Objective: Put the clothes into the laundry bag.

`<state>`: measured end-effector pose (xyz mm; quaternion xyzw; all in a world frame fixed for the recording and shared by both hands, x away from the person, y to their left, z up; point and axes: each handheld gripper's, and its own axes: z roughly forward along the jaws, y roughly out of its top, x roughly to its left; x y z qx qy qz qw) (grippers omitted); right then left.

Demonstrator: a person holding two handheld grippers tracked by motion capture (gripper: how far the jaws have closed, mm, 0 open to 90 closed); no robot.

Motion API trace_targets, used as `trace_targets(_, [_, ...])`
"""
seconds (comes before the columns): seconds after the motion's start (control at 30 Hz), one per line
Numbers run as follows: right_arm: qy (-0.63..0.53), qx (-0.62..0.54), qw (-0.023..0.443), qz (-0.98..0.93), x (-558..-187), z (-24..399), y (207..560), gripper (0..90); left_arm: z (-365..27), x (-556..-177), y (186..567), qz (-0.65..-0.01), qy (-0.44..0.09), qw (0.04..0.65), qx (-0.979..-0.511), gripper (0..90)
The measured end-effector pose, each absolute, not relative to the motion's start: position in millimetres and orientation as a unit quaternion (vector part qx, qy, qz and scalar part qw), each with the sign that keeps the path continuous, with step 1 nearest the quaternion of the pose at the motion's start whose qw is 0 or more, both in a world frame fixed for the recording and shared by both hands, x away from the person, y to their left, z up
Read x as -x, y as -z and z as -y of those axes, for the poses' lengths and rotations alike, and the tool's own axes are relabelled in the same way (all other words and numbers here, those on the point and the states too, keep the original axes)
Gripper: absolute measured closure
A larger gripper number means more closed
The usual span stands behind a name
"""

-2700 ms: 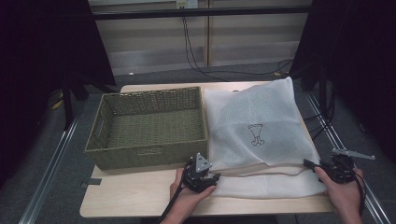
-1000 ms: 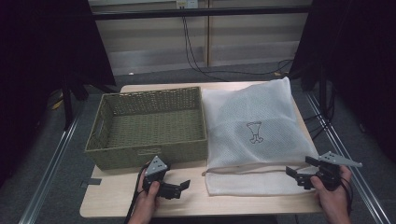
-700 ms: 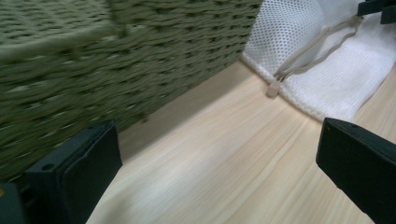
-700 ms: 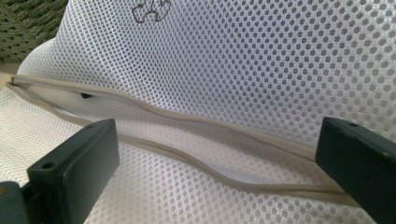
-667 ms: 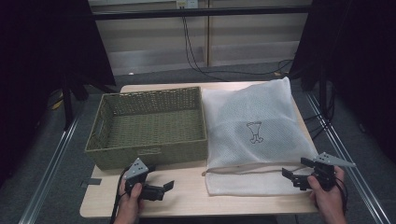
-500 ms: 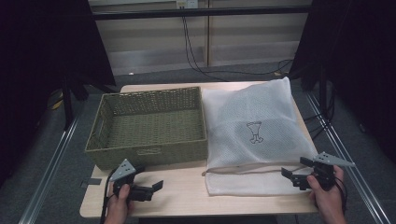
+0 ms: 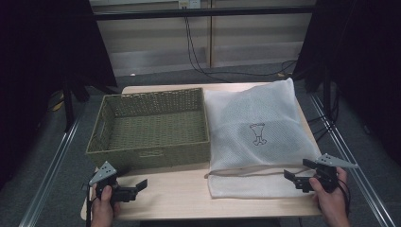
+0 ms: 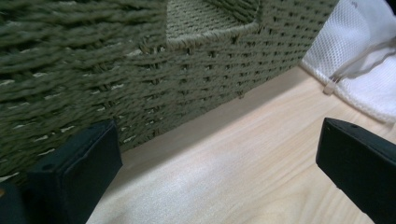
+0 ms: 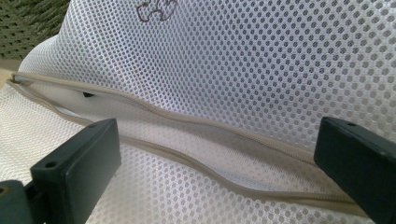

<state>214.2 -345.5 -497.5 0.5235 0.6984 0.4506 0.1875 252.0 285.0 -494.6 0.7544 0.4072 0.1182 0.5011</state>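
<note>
A white mesh laundry bag (image 7: 257, 137) with a small dark print lies flat on the right half of the table. Its beige zipper (image 9: 196, 123) runs along the near edge and gapes partly apart. My right gripper (image 7: 299, 172) hovers at the bag's near right corner, open, with its jaws on either side of the zipper line (image 9: 219, 168) and nothing held. A green woven basket (image 7: 150, 153) stands on the left, empty. At the table's front left corner my left gripper (image 7: 134, 188) is open and empty, facing the basket's front wall (image 8: 140, 88).
The wooden tabletop (image 7: 189, 194) has a bare strip in front of the basket. Metal rails (image 7: 52, 175) run beside the table on both sides. Cables (image 7: 198, 52) hang at the back, over the floor.
My left gripper slid left along the table's front edge, away from the bag to the front left corner. The right gripper drew back slightly; the bag now lies flat and released.
</note>
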Motion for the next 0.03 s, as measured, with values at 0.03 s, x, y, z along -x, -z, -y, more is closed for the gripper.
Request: trace_targets(0.03, [-0.450,-0.522,0.188,-0.699,-214.7,345.5,497.7,0.6,-284.3,-252.3,494.9,-0.408,-0.119,0.498,-0.756,0.0])
